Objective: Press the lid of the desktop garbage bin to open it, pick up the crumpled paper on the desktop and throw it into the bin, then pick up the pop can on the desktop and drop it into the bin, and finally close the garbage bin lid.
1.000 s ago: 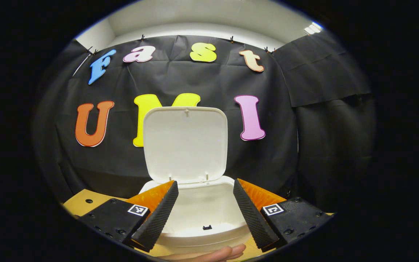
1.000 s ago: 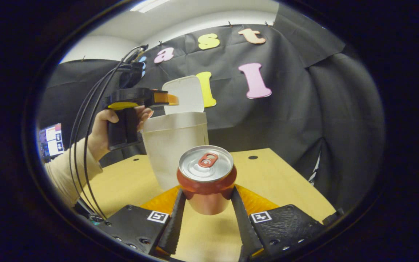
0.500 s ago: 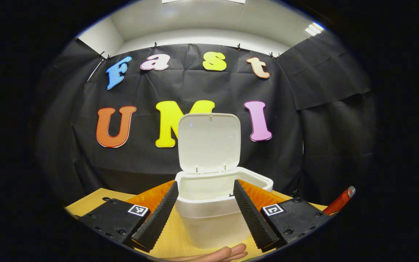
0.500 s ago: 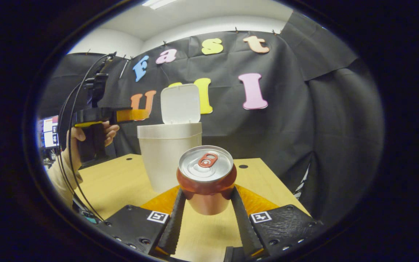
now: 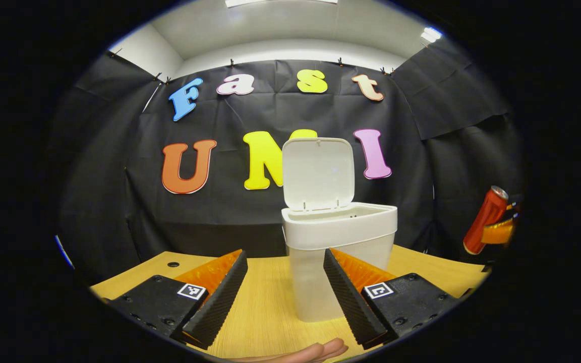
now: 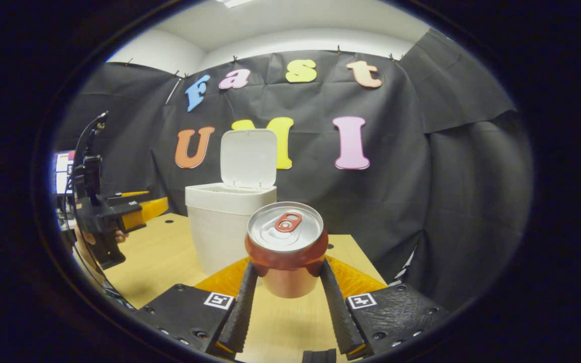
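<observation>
The white garbage bin (image 5: 340,262) stands on the wooden desktop (image 5: 265,302) with its lid (image 5: 318,173) swung up against the wall. My left gripper (image 5: 284,292) is open and holds nothing, a short way in front of the bin. My right gripper (image 6: 286,295) is shut on the red pop can (image 6: 286,249), held upright above the desktop (image 6: 290,322), with the bin (image 6: 229,227) behind it to the left and its lid (image 6: 248,159) raised. In the left gripper view the can (image 5: 484,220) hangs at the far right. The left gripper (image 6: 134,212) appears far left in the right gripper view.
Fingers of a hand (image 5: 315,350) reach in at the bottom of the left gripper view. A hand (image 6: 81,247) grips the left gripper's handle, with cables (image 6: 86,146) rising from it. A lit screen (image 6: 61,171) sits at the far left. Small holes (image 5: 173,264) mark the desktop.
My left gripper has drawn back from above the bin's mouth and sunk lower, so the bin looks smaller and farther. The right gripper has carried the can upward.
</observation>
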Motion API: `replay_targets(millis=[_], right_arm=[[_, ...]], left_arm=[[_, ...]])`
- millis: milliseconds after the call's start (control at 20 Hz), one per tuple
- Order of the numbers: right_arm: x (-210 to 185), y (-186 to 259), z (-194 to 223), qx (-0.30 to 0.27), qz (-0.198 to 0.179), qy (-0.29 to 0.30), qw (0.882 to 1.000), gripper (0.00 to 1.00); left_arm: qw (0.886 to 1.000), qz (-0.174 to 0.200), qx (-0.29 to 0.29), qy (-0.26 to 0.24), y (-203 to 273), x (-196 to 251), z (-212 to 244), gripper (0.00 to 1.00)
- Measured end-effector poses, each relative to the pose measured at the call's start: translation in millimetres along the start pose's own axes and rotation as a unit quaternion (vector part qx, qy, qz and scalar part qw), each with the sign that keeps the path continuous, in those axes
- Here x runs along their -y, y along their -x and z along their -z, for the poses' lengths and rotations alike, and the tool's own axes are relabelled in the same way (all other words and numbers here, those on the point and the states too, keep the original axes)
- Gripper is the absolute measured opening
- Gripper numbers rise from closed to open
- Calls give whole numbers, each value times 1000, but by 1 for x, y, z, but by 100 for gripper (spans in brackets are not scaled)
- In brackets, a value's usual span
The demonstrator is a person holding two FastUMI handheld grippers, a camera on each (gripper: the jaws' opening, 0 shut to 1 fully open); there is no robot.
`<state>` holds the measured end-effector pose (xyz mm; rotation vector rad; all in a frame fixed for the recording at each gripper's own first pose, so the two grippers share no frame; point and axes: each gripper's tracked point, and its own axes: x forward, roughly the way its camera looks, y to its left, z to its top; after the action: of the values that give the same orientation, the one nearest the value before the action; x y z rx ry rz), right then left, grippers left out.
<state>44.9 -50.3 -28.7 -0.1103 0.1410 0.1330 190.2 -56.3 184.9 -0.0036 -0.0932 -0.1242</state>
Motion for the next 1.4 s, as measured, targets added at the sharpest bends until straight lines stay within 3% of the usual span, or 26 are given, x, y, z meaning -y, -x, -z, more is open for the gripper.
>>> replay_targets(millis=[300, 500, 850, 1000, 1400], right_arm=[[-17, -9, -53, 24, -2, 14, 1000, 67], [-37, -31, -88, 19, -20, 19, 999, 66], [-51, -106, -140, 0, 10, 40, 999, 67], [-74, -137, -158, -8, 5, 49, 999, 67], [-142, -210, -161, -53, -8, 74, 996, 67]], left_arm=[[1000, -23, -10, 1, 21, -23, 21, 98], [1000, -16, -7, 17, 32, -23, 26, 98], [999, -7, 14, 38, 44, -29, 12, 98], [999, -11, 19, 45, 47, -38, 9, 98], [998, -4, 15, 58, 48, -42, 8, 98]])
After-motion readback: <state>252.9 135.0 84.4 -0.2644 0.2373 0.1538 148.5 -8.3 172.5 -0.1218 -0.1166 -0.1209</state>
